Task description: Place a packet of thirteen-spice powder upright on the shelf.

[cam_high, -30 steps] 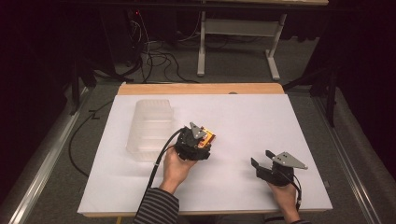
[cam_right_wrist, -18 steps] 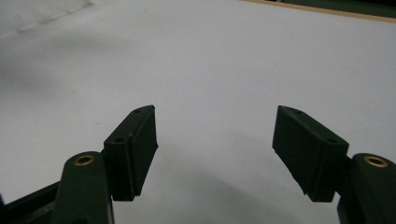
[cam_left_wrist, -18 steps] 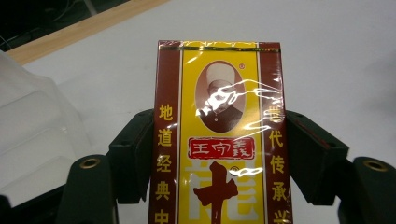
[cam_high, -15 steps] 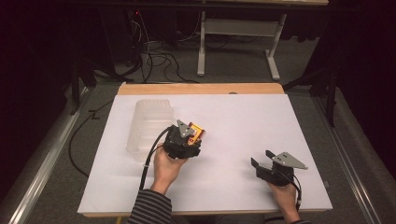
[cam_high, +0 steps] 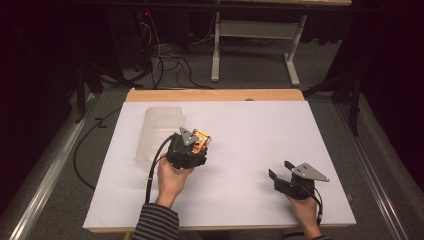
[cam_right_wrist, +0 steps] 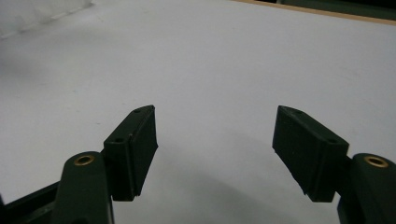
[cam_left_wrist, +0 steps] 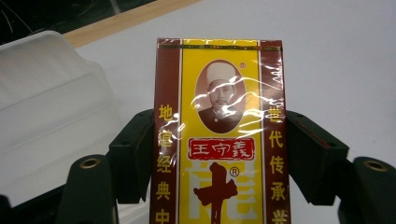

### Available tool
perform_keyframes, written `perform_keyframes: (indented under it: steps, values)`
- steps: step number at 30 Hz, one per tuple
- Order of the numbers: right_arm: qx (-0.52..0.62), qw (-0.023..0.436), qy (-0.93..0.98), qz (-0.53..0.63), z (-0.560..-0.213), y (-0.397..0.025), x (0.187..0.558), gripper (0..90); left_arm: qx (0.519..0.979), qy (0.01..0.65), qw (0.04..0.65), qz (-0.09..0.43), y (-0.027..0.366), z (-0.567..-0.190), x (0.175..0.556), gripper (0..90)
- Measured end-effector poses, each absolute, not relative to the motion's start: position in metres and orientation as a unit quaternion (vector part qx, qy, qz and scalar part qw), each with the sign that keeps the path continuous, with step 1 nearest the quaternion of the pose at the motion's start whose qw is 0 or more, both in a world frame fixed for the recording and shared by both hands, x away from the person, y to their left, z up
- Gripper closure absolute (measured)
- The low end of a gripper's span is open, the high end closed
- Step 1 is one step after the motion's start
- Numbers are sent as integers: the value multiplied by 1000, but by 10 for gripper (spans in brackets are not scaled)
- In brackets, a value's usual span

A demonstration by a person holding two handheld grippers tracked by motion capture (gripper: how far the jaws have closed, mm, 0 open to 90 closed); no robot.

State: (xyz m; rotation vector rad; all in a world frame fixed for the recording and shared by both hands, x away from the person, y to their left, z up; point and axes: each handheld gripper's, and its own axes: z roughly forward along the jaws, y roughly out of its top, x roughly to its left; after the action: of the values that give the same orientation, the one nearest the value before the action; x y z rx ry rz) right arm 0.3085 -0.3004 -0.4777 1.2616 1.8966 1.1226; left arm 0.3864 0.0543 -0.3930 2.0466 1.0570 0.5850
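A yellow and dark red packet (cam_left_wrist: 219, 135) with Chinese print and a portrait is clamped between the black jaws of my left gripper (cam_left_wrist: 219, 154). In the high view that left gripper (cam_high: 196, 144) hovers left of the table's middle, the packet (cam_high: 202, 140) poking out beside a clear plastic container (cam_high: 159, 131). The container (cam_left_wrist: 51, 107) lies just to the left of the packet in the left gripper view. My right gripper (cam_high: 280, 176) rests near the front right of the table, and its jaws stand wide apart over bare white surface (cam_right_wrist: 215, 144).
The table is covered with a white sheet (cam_high: 250, 130), with a wooden edge (cam_high: 215, 95) at the far side. Beyond it are a metal table frame (cam_high: 250, 30) and cables (cam_high: 160, 55) on the dark floor.
My left gripper has carried the packet leftward and slightly farther back, toward the plastic container. The right gripper has stayed in place.
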Motion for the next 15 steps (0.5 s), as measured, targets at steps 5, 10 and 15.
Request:
perform_keyframes:
  steps: [5, 10, 15]
  values:
    - [474, 296, 714, 422, -478, -300, 309, 313, 792, 421, 376, 233, 60, -391, 388, 326]
    - [474, 295, 714, 422, -478, -300, 309, 312, 784, 430, 379, 238, 66, -389, 390, 325]
    - [474, 295, 715, 421, -478, -300, 309, 312, 778, 437, 379, 243, 72, -388, 391, 325]
